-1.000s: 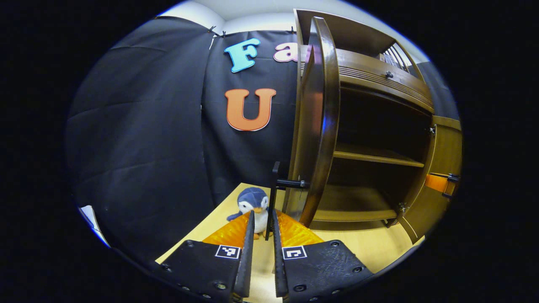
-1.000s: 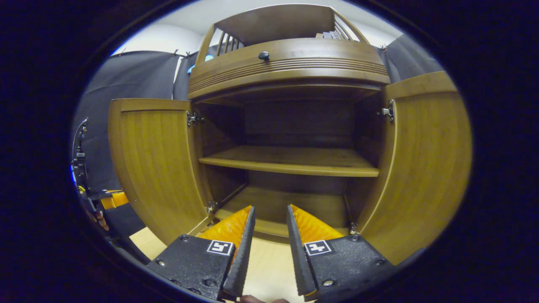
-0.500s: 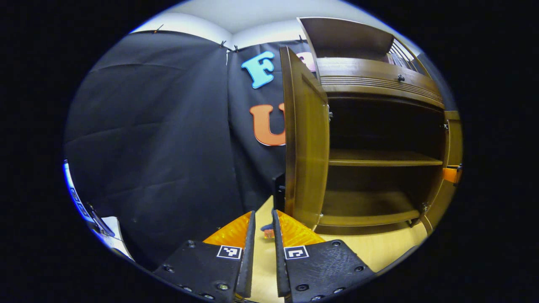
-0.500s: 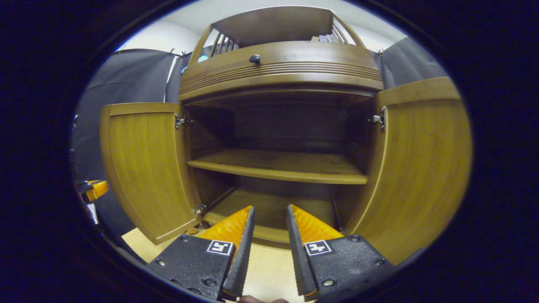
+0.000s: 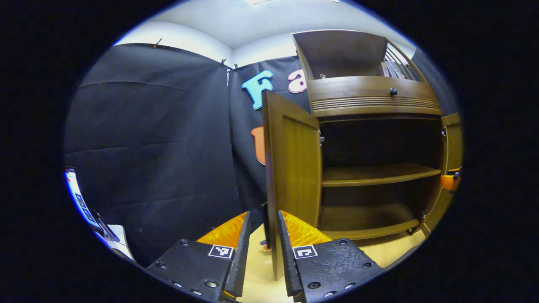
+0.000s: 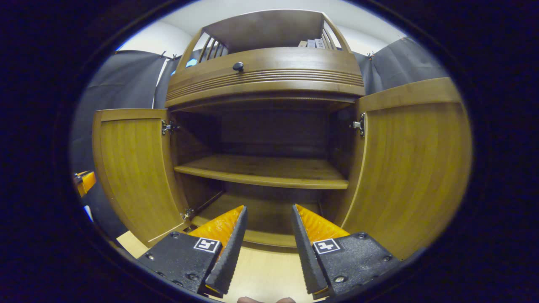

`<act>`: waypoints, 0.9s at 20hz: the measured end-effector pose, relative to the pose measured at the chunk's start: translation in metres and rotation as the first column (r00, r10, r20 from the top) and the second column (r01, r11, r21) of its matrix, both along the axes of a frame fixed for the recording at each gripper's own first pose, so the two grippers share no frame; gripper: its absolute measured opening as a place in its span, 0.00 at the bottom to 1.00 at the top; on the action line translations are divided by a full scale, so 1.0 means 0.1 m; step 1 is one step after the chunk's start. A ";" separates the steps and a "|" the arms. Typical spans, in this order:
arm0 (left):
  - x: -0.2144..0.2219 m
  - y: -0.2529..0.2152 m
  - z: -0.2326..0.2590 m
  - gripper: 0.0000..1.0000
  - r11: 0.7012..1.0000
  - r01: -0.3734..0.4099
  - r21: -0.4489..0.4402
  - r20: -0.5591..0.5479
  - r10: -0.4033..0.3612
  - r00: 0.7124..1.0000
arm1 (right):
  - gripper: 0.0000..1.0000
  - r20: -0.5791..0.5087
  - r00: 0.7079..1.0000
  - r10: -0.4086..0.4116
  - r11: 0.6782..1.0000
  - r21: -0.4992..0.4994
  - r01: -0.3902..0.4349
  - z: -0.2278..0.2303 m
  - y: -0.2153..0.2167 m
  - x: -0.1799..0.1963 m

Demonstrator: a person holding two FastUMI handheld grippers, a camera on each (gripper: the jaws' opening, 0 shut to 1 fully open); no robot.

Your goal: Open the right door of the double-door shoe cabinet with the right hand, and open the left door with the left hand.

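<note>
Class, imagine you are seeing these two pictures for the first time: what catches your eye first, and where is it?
The wooden shoe cabinet stands wide open straight ahead in the right gripper view, its left door and right door swung out to the sides and a bare shelf across its dark inside. In the left gripper view, the left door's edge rises just beyond the left gripper.
</note>
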State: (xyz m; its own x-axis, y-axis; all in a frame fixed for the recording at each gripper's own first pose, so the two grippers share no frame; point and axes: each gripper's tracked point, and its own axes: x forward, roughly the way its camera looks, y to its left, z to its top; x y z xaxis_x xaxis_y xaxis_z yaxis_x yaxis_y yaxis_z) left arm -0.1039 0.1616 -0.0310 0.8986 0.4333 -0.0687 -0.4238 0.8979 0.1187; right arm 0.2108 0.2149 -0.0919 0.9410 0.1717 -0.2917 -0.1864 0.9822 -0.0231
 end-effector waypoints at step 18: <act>0.74 -1.58 0.15 0.93 0.918 0.387 -0.085 0.039 -0.385 0.922 | 0.71 0.047 0.998 -0.051 0.999 0.007 0.050 0.26 -0.37 -0.21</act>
